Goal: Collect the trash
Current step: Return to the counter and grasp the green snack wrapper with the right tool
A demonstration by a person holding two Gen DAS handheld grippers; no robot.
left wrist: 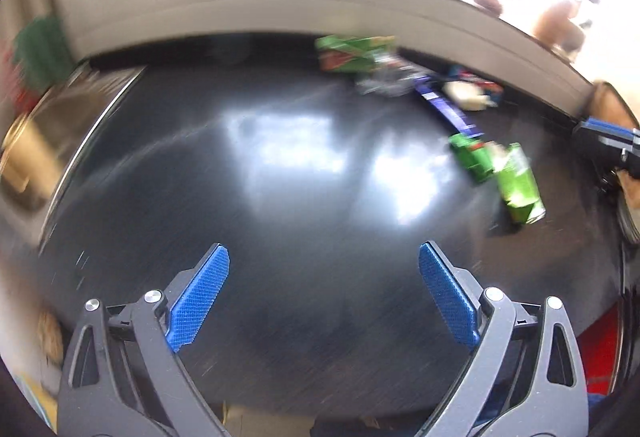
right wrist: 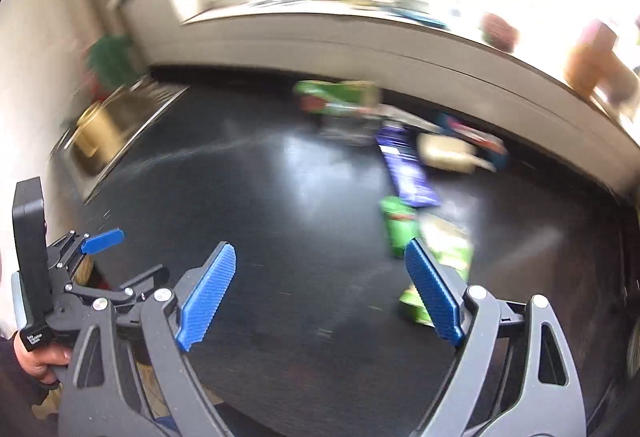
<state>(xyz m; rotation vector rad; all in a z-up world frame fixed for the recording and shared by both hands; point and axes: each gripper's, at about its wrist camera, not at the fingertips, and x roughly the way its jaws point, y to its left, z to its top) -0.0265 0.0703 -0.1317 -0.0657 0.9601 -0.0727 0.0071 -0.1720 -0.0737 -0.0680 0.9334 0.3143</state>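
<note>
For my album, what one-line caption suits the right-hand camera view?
Open right gripper above a dark countertop, green wrappers and a purple packet ahead.

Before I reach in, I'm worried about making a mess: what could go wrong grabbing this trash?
The green packet nearest the right gripper looks torn open, so it might spill if tipped. The purple wrapper lies flat on the glossy black table and could slide away from the open jaws. Both views are blurred, so aim may be off.
</note>
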